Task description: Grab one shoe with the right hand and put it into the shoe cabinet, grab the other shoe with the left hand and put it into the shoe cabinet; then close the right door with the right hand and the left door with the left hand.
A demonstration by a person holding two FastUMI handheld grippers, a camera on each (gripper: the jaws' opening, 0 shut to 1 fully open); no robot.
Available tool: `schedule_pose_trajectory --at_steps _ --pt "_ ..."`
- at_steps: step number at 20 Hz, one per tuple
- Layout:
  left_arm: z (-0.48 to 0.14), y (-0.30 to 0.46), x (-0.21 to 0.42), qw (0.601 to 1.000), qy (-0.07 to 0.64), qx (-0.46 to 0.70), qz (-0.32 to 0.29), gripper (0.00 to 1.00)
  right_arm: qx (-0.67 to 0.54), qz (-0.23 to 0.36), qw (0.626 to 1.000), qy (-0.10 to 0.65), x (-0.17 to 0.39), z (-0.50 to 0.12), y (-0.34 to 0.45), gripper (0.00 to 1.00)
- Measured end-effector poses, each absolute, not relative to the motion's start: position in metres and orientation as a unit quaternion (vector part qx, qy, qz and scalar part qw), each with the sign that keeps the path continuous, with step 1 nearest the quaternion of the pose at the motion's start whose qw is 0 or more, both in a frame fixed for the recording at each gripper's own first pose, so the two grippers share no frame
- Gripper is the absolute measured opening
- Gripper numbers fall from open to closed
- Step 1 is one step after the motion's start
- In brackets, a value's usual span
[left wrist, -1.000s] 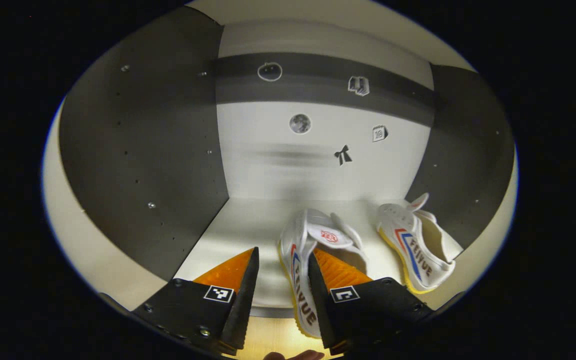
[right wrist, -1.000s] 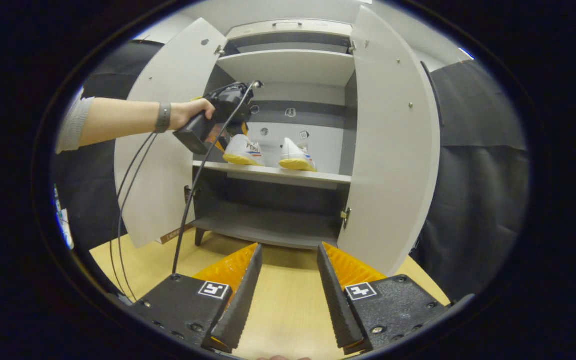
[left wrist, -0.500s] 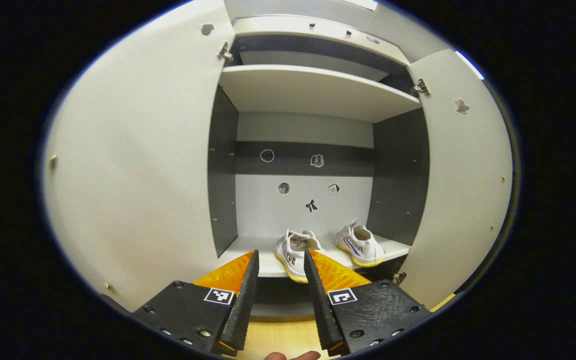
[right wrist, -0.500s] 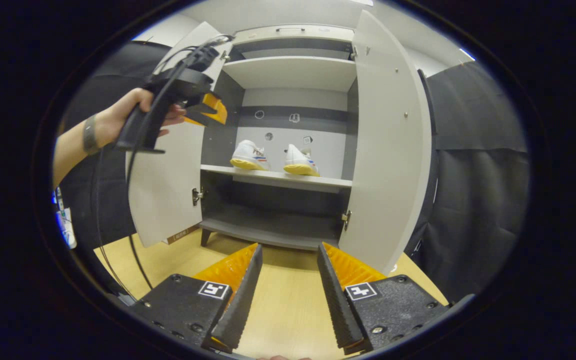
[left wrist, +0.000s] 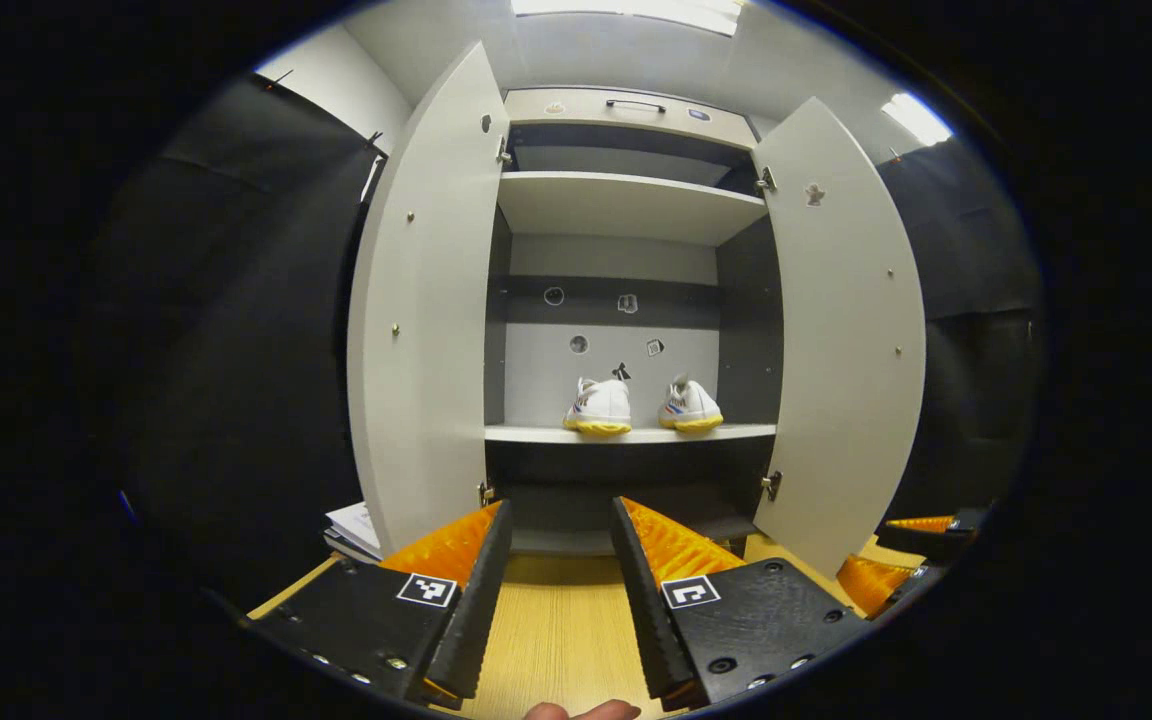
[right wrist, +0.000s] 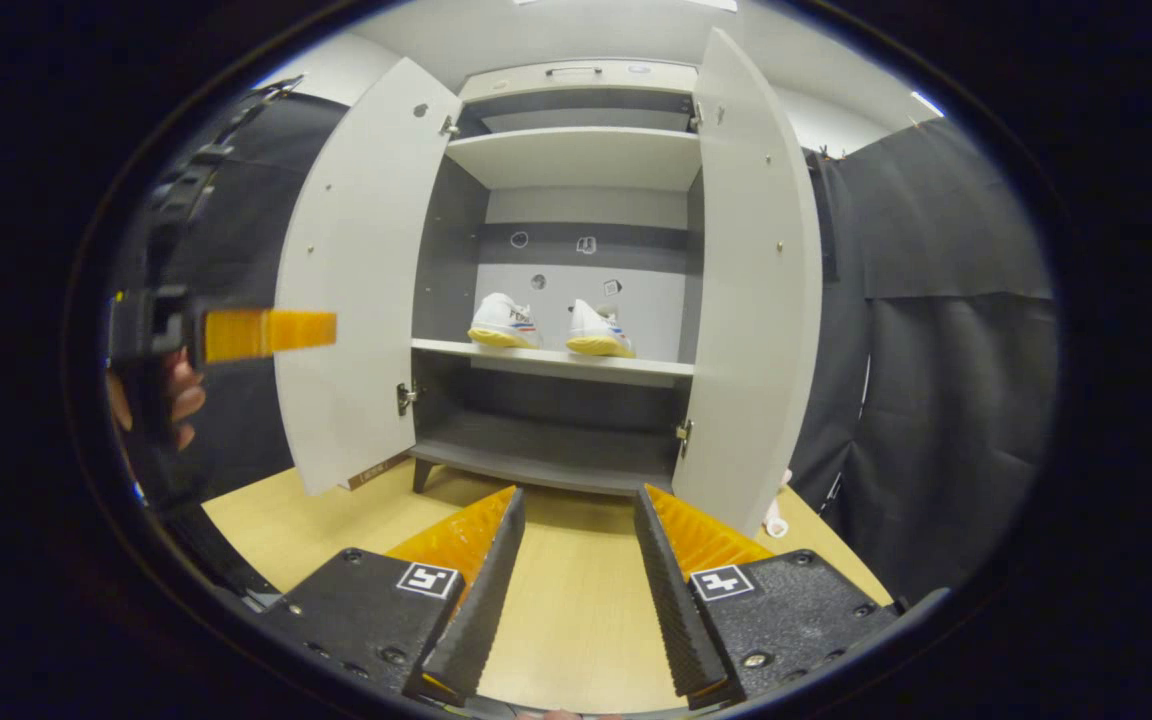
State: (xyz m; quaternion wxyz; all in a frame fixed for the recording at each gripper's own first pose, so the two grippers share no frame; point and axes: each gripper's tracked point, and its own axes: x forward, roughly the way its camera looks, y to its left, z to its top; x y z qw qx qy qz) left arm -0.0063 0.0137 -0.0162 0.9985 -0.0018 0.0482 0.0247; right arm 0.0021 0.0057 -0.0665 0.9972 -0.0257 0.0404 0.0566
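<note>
Black cloth walls flank the tall grey shoe cabinet [left wrist: 626, 205], whose left door [left wrist: 431, 300] and right door [left wrist: 851, 330] both stand wide open. On its middle shelf [left wrist: 626, 434] sit two white canvas shoes with yellow soles [left wrist: 598, 408] [left wrist: 690, 406], side by side. Before the cabinet, over the pale wooden floor [right wrist: 566, 610], the left gripper [left wrist: 561, 590] and right gripper [right wrist: 571, 590] each hold their fingers well apart, empty, touching nothing.

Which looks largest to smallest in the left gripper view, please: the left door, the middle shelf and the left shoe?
1. Left door, much the largest, though it swings nearer the camera.
2. Middle shelf.
3. Left shoe, the smallest; the right shoe beside it looks alike.
</note>
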Motion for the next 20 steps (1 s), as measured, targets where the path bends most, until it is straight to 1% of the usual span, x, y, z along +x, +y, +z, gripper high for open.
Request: schedule_pose_trajectory --at_steps 1,2,5,6,9,10,11,12,13,14,20 --pt "-0.021 0.008 -0.016 0.999 0.047 0.001 0.025 0.61 -0.024 0.055 0.997 0.039 -0.001 -0.065 0.004 0.71" --pt "-0.025 0.006 -0.024 0.999 0.043 0.009 0.031 0.7 -0.023 0.054 0.998 0.038 -0.005 -0.065 0.003 0.71" --pt "-0.039 -0.005 -0.045 0.998 0.043 0.018 0.036 0.78 -0.019 0.051 0.998 0.037 -0.015 -0.065 -0.001 0.71" --pt "-0.043 -0.011 -0.051 0.998 0.045 0.014 0.032 0.82 -0.018 0.05 0.998 0.038 -0.018 -0.066 -0.003 0.71" --pt "-0.058 -0.023 -0.062 0.998 0.064 0.007 0.017 0.83 -0.011 0.039 0.998 0.038 -0.026 -0.062 -0.017 0.72" --pt "-0.062 -0.025 -0.064 0.997 0.072 0.007 0.014 0.83 -0.004 0.04 0.998 0.038 -0.029 -0.059 -0.022 0.74" --pt "-0.066 -0.026 -0.068 0.997 0.08 0.008 0.013 0.83 0.0 0.038 0.999 0.038 -0.03 -0.055 -0.029 0.79" --pt "-0.068 -0.028 -0.07 0.996 0.083 0.012 0.012 0.84 0.002 0.03 0.999 0.035 -0.033 -0.051 -0.039 0.79" --pt "-0.068 -0.03 -0.072 0.996 0.084 0.016 0.009 0.83 0.003 0.018 0.999 0.03 -0.034 -0.045 -0.05 0.83" --pt "-0.069 -0.032 -0.073 0.996 0.083 0.02 0.006 0.83 0.003 0.007 1.0 0.026 -0.035 -0.04 -0.061 0.85" --pt "-0.069 -0.042 -0.073 0.996 0.079 0.037 -0.008 0.84 0.002 -0.048 0.999 -0.007 -0.026 0.014 -0.134 0.87"
